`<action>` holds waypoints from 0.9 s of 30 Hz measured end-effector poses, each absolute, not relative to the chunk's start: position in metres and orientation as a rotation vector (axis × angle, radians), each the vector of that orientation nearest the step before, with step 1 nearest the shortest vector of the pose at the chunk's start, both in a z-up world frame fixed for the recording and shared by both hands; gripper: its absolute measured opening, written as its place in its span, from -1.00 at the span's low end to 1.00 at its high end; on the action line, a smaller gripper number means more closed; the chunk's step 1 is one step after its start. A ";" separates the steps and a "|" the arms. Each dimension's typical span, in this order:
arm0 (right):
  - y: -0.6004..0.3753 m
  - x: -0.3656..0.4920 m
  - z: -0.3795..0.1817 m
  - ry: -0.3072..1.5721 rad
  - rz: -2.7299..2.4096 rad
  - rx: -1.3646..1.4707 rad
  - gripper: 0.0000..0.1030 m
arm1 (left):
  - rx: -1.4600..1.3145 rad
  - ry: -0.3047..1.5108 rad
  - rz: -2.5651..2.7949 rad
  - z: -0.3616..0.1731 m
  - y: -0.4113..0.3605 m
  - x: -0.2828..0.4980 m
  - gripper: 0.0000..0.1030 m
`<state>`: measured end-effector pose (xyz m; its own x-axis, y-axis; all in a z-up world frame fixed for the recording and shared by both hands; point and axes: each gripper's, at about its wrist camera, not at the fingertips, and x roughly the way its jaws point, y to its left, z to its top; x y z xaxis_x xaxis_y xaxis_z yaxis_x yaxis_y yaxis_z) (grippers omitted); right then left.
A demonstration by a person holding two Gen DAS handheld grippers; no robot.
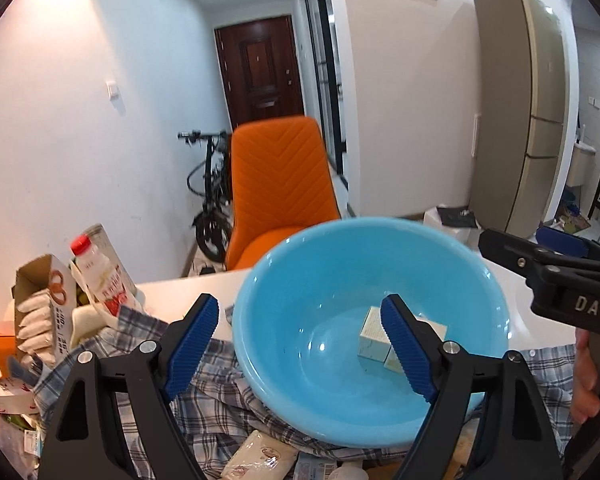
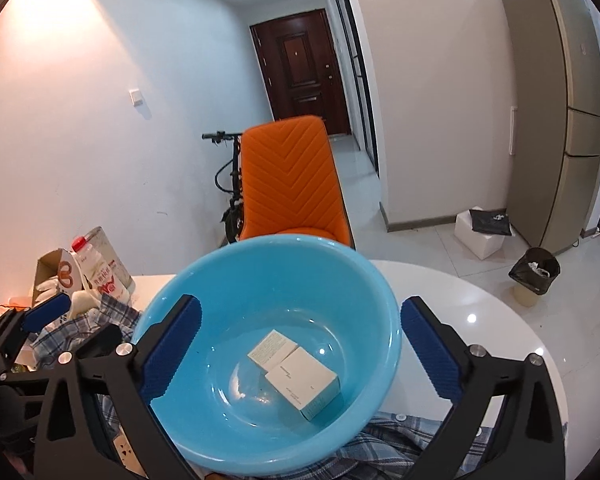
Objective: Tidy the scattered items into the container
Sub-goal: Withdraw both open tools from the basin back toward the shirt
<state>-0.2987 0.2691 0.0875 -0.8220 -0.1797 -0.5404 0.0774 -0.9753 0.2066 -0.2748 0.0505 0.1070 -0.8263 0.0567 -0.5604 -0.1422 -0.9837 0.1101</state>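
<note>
A light blue basin [image 1: 320,400] [image 2: 260,248] stands on a plaid shirt [image 1: 228,420] on the white table [image 2: 460,312]. Two white boxes [image 2: 302,378] lie side by side on the basin's bottom, one partly hidden behind a finger in the left wrist view [image 1: 374,332]. My left gripper [image 1: 300,304] hangs open over the basin's left rim with nothing between its pads. My right gripper [image 2: 302,308] is open wide above the basin, also with nothing in it. Each gripper shows in the other's view, the right one [image 1: 536,242] at the right edge, the left one [image 2: 74,326] at the left.
At the table's left lie a red-capped milk bottle [image 1: 96,264], an open carton of white sachets [image 1: 40,312] and other packets. A tissue pack [image 1: 260,456] lies on the shirt near me. An orange chair [image 1: 280,184] stands behind the table. A hand [image 1: 588,380] holds the right gripper.
</note>
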 end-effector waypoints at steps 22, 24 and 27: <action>0.254 -0.234 0.124 -0.211 -2.845 0.720 0.99 | -0.738 0.189 2.849 0.141 0.043 -0.202 0.79; 0.252 -0.227 0.119 -0.175 -2.830 0.758 0.99 | -0.757 0.196 2.855 0.135 0.040 -0.197 0.79; 0.251 -0.212 0.109 -0.067 -2.854 0.790 0.99 | -0.801 0.249 2.833 0.123 0.036 -0.191 0.79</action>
